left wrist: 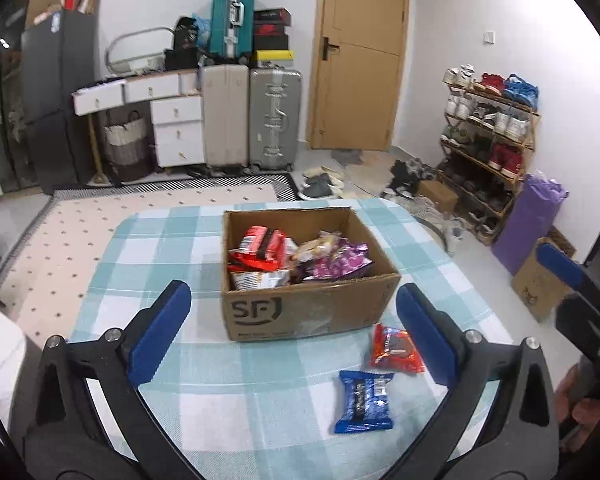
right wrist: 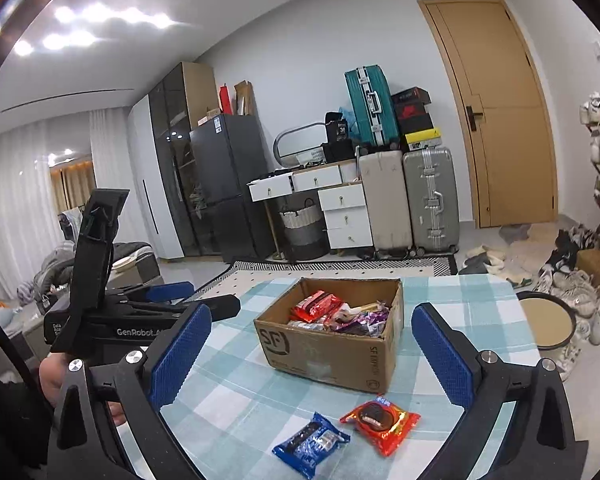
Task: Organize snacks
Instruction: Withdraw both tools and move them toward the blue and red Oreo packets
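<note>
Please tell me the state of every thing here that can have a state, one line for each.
Box: open at the top, upright, snacks inside.
Blue packet: sealed, flat on the table, outside the box.
Red packet: sealed, flat on the table, beside the box.
Left gripper: jaws open, empty.
Right gripper: jaws open, empty.
Door: shut.

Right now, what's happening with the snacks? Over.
Left gripper open, right gripper open, both empty. Blue packet and red packet outside cardboard box. Nothing blocking.
</note>
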Motion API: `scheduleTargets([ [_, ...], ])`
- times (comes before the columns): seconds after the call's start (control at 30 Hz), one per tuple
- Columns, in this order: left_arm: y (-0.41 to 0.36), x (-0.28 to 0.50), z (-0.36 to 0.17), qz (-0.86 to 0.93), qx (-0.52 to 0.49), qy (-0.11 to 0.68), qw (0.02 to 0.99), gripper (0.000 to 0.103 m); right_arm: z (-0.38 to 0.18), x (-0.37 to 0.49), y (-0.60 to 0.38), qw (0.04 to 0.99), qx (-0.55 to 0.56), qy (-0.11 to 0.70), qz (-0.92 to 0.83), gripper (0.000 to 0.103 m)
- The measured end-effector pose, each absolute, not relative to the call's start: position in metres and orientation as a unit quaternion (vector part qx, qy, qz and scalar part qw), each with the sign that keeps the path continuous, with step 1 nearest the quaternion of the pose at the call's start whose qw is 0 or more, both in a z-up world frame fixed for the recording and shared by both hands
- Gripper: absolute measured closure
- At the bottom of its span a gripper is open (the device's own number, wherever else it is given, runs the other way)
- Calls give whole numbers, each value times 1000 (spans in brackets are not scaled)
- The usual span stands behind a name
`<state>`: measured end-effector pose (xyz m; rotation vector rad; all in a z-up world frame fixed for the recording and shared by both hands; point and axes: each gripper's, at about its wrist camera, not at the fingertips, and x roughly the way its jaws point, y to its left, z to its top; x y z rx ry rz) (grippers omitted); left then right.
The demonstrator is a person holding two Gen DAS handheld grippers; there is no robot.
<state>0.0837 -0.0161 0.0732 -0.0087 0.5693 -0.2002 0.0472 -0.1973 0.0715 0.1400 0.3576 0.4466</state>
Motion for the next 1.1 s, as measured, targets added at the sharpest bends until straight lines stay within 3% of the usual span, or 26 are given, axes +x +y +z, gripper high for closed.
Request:
scheduleTargets([
  [0.57, -6, 26, 11, -101, -9, 294, 950, 1, 34, -10, -200, 960, 77, 198, 185, 1],
  [1.1, -36, 60, -59, -145, 0, 378, 914, 1, -4, 4, -192, 951, 74, 240, 180, 1],
])
